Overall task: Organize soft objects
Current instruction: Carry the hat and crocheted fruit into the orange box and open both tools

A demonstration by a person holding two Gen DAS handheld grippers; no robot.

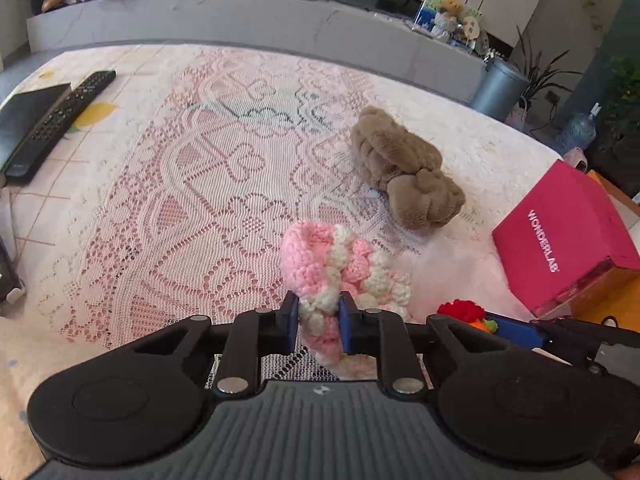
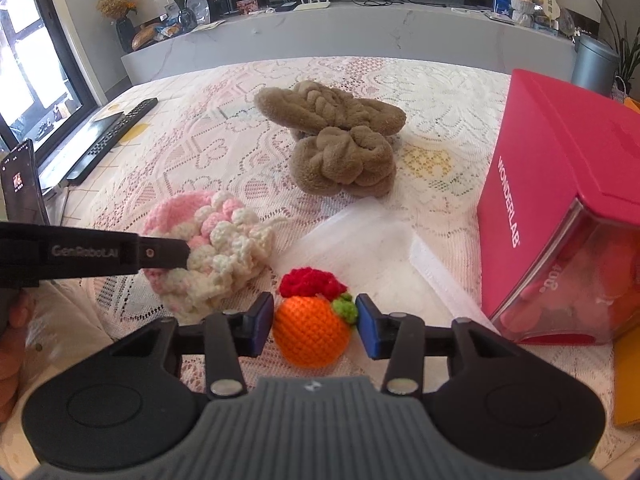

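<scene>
Blue-padded fingers (image 1: 291,322) of the left gripper (image 1: 319,322) clench a pink-and-cream crocheted piece (image 1: 340,268) near the front edge of the bench (image 1: 140,200), which is covered by a lace cloth. Beside it, the right gripper (image 2: 315,322) straddles an orange crocheted fruit (image 2: 311,330) topped with red and green yarn; its fingers stand spread on either side, with a sliver of gap showing, so nothing is gripped there yet.

Farther toward the middle of the bench lies a brown plush bundle (image 2: 340,148), untouched and apart from both tools. A clear plastic bag (image 2: 368,248) rests flat between the fruit and a magenta box (image 2: 532,200) at the right edge. Two black remotes (image 1: 60,120) sit at the left edge.

Judging by the scene, sorting has barely begun: all three soft items remain loose on the lace, none visibly gathered into the bag or the box. One is in hand, one is about to be taken, one waits.
</scene>
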